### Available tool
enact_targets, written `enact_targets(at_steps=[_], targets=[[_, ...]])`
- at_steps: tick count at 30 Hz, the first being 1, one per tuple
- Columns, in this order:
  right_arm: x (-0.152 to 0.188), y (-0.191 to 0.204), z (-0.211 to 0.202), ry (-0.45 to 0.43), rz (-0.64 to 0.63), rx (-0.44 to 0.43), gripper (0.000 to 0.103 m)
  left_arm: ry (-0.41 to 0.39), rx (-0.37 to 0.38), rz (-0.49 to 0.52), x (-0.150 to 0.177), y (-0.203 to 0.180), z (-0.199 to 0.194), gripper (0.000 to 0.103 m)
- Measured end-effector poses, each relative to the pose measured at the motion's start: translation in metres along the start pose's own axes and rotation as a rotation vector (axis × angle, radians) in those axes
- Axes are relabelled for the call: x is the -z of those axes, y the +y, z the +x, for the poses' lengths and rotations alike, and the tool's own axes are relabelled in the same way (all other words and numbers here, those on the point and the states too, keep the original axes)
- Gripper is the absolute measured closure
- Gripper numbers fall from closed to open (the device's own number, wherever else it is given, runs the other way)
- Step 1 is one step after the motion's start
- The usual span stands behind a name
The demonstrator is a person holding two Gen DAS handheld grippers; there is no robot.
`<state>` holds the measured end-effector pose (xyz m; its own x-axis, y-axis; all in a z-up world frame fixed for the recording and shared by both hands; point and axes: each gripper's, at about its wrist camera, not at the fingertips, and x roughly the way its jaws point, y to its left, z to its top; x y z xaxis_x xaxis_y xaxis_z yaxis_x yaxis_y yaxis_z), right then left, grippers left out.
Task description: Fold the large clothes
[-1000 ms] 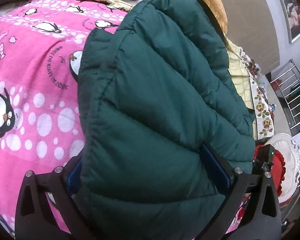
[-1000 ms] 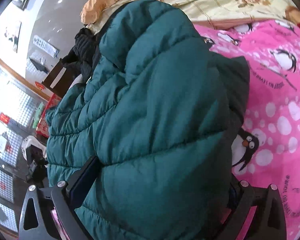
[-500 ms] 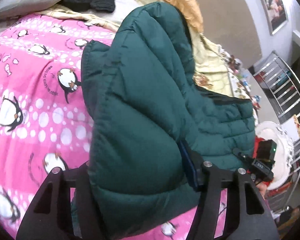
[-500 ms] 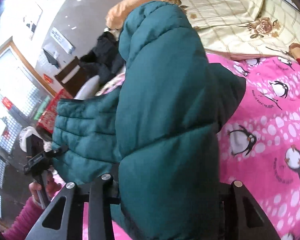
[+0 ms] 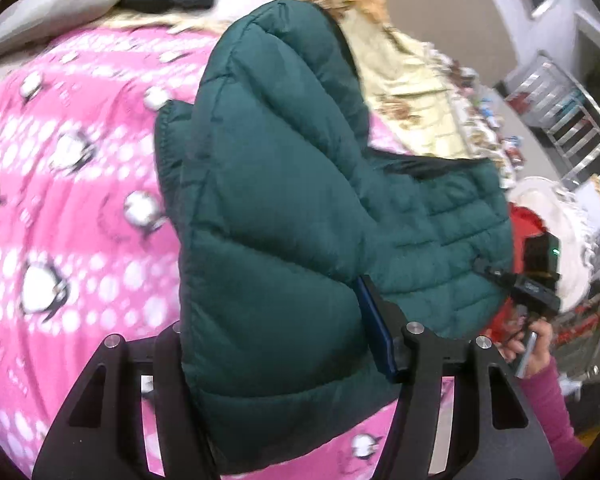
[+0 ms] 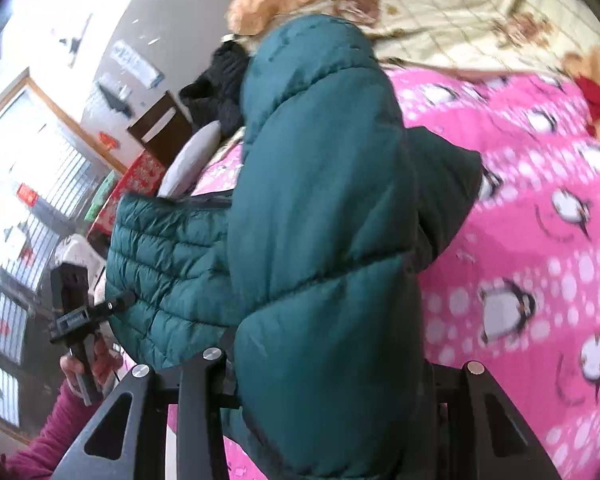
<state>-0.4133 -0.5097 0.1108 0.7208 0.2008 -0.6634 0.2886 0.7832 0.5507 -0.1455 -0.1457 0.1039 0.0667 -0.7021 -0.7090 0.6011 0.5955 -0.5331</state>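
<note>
Here left gripper (image 5: 276, 344) clamps a thick fold of the green puffer jacket (image 5: 284, 208), raised over the pink penguin blanket (image 5: 72, 208); jacket's quilted rest trails toward the blanket's right edge; right gripper (image 6: 324, 384) likewise clamped on a jacket (image 6: 320, 216) fold; cream floral quilt (image 6: 460, 16) at the far edge.

jacket (image 5: 284, 216) quilted matt cloth; blanket (image 5: 60, 208) soft fleece.

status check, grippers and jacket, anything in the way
Left gripper shut on jacket. Right gripper shut on it too. Jacket lifted over pink blanket. Nothing in the way.
</note>
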Motion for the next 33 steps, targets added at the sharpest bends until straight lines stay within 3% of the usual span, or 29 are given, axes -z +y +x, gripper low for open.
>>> enact_targets(at_steps=[2,4,8,11,14,16,19,21,24,29,33], targets=[[0.006,-0.016,0.004,0.012,0.034,0.047,0.057,0.024,-0.019,-0.061,0.002,0.022,0.013,0.044],[0.012,-0.034,0.012,0.031,0.091,0.103,0.041,0.031,-0.011,-0.106,0.001,0.037,0.023,0.031],[0.016,-0.045,0.004,-0.003,0.133,0.192,0.033,0.023,-0.03,-0.171,-0.003,0.044,0.014,0.029],[0.018,-0.022,-0.022,-0.049,0.042,0.317,0.031,-0.031,-0.129,-0.118,-0.002,0.031,-0.016,0.029],[0.018,0.003,-0.037,-0.058,-0.054,0.387,0.031,-0.092,-0.252,-0.027,-0.004,0.008,-0.039,0.029],[0.019,0.023,-0.041,-0.068,-0.119,0.418,0.031,-0.11,-0.294,0.026,-0.001,-0.007,-0.045,0.029],[0.018,0.067,-0.036,-0.107,-0.259,0.495,0.031,-0.121,-0.296,0.065,0.008,-0.025,-0.042,0.029],[0.02,0.091,-0.029,-0.134,-0.336,0.484,0.031,-0.127,-0.298,0.077,0.006,-0.04,-0.031,0.028],[0.02,0.11,0.001,-0.073,-0.378,0.446,0.031,-0.118,-0.34,0.073,0.0,-0.048,-0.002,0.029],[0.013,0.108,0.056,-0.013,-0.345,0.42,0.031,-0.125,-0.437,0.065,-0.011,-0.035,0.039,0.028],[0.006,0.095,0.096,0.017,-0.319,0.442,0.031,-0.128,-0.461,0.051,-0.02,-0.02,0.055,0.024]])
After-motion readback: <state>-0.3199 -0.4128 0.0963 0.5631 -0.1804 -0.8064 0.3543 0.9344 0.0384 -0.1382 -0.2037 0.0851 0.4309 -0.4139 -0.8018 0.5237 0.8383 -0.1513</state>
